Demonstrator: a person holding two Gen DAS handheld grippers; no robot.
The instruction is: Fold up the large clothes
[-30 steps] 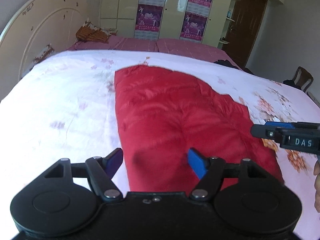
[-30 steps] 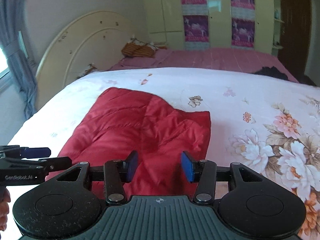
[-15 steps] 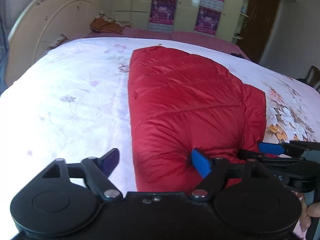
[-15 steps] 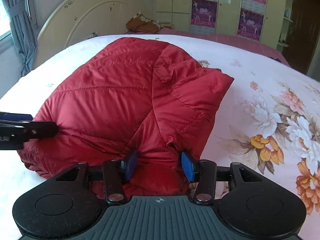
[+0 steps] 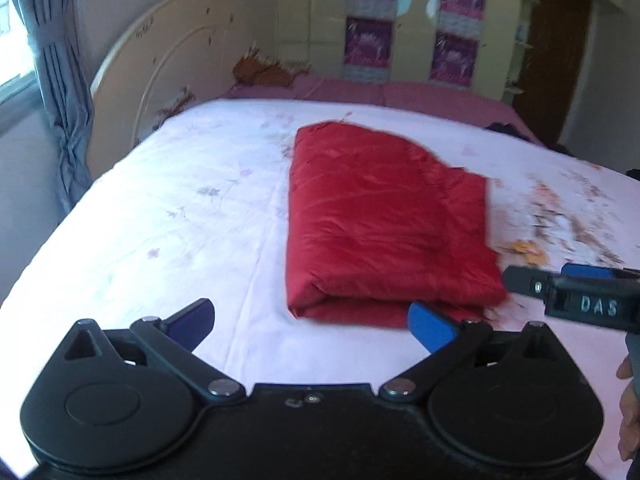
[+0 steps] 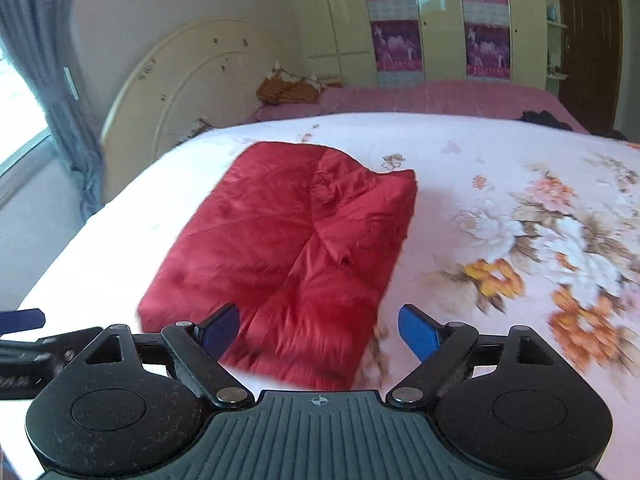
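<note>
A red quilted jacket [image 5: 384, 220] lies folded in a thick rectangle on the white floral bedspread [image 5: 180, 216]. My left gripper [image 5: 312, 324] hovers just short of the jacket's near edge. Its jaws are opening wide, with only sheet between them. The right gripper's tip [image 5: 560, 284] enters that view from the right, held by a hand [image 5: 628, 400]. In the right wrist view the jacket [image 6: 288, 252] reaches down between the fingers of my right gripper [image 6: 320, 334]. Its jaws are opening and the pads do not press on the fabric. The left gripper's blue fingertip [image 6: 24, 320] shows at the left edge.
A cream headboard [image 5: 168, 64] and a grey curtain [image 5: 56, 80] stand at the left. Beyond lie a pink bed [image 6: 440, 96] with a brown bundle [image 6: 288, 88] on it, a wardrobe with purple posters [image 6: 440, 20] and a dark door [image 6: 588, 40]. The bedspread [image 6: 520, 220] stretches away to the right.
Both grippers have let go of the jacket's near edge and drawn back from it, their jaws spreading wide. The jacket now lies folded and farther off.
</note>
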